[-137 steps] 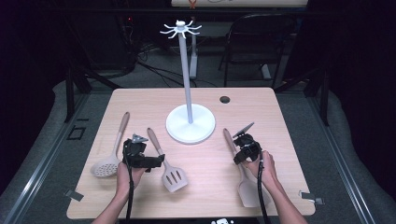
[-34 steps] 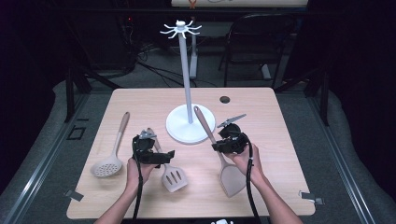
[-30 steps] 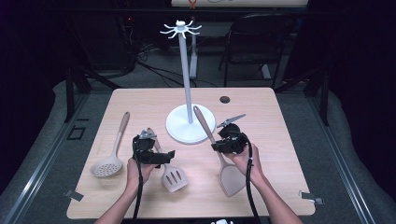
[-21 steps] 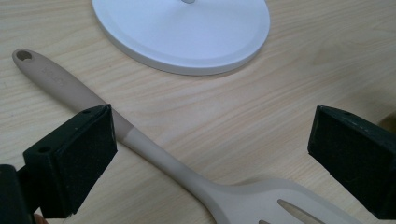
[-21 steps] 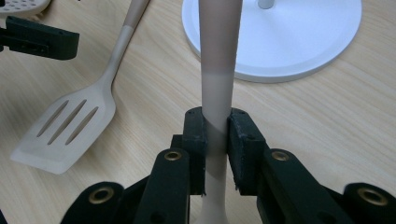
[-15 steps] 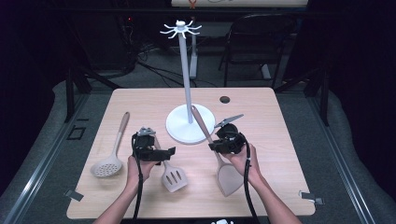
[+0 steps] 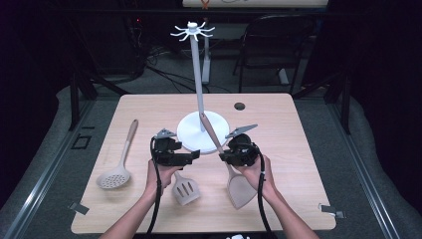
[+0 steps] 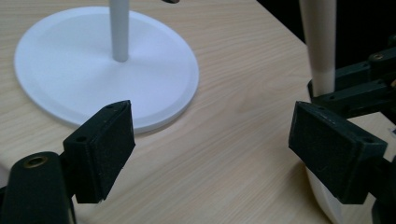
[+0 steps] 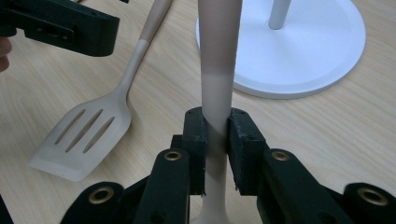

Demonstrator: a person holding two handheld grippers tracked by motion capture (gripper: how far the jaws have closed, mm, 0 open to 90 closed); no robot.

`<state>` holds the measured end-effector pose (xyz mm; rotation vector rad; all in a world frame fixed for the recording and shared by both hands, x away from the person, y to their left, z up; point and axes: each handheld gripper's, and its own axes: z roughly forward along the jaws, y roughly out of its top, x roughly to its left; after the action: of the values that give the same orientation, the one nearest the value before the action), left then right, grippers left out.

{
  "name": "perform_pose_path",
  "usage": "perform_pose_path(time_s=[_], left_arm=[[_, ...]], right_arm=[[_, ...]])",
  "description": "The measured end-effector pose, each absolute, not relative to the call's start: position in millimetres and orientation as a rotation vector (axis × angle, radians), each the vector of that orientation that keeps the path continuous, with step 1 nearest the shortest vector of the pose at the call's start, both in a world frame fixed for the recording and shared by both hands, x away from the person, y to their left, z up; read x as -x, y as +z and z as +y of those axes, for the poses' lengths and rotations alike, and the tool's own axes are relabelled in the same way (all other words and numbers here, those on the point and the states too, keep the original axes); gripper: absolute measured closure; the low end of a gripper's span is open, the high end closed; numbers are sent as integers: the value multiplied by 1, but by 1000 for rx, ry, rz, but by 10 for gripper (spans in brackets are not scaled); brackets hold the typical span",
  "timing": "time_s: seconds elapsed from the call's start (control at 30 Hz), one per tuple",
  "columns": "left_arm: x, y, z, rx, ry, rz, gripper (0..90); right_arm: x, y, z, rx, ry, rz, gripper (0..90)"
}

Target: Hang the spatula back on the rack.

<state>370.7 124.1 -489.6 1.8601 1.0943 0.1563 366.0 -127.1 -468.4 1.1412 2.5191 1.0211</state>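
Two hand-held grippers: each is held in one of a person's hands at the near side of a light wooden bench [image 7: 298, 129].
Right hand-held gripper [image 7: 230, 155]: its black jaws are pressed onto the handle of a beige solid spatula with a brown wooden grip [image 7: 239, 186], pinching it where the pale neck meets the darker wood.
Solid spatula position: it is tilted, its broad blade low and near by the right hand, its handle rising far and left until the tip is at the pole of the stand.
Left hand-held gripper [image 7: 191, 156]: its jaws are spread wide with bare bench between the pads, and they have just been closing a little; it points right, toward the held spatula.
White hook stand with a round base [image 7: 199, 132]: it stands upright at the middle of the bench, just beyond both grippers, with a ring of hooks at its top.
Beige slotted spatula [image 7: 185, 188]: it lies flat on the bench, near the left hand.
Beige perforated skimmer spoon with a wooden handle [image 7: 117, 167]: it lies flat at the left of the bench, well apart from the grippers.
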Motion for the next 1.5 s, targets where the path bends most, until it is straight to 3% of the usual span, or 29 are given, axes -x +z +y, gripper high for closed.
perform_pose_path(time_s=[0.43, 0.7, 0.9, 1.03, 1.2, 1.5], left_arm=[[-370, -480, 104, -1792, 50, 979, 392], [-371, -483, 99, -1780, 13, 961, 484], [-371, -487, 95, -1770, -4, 957, 648], [-372, -489, 96, -1747, -32, 958, 665], [-374, -489, 99, -1736, -42, 951, 672], [-375, -484, 104, -1722, -34, 938, 687]], right_arm=[[-358, -470, -119, -1114, 1042, 2499, 784], [-353, -473, -111, -1077, 1038, 2512, 782], [-351, -477, -106, -1056, 1050, 2518, 782], [-352, -477, -110, -1060, 1068, 2527, 765], [-349, -483, -117, -1067, 1040, 2586, 664], [-344, -500, -115, -1043, 952, 2615, 767]])
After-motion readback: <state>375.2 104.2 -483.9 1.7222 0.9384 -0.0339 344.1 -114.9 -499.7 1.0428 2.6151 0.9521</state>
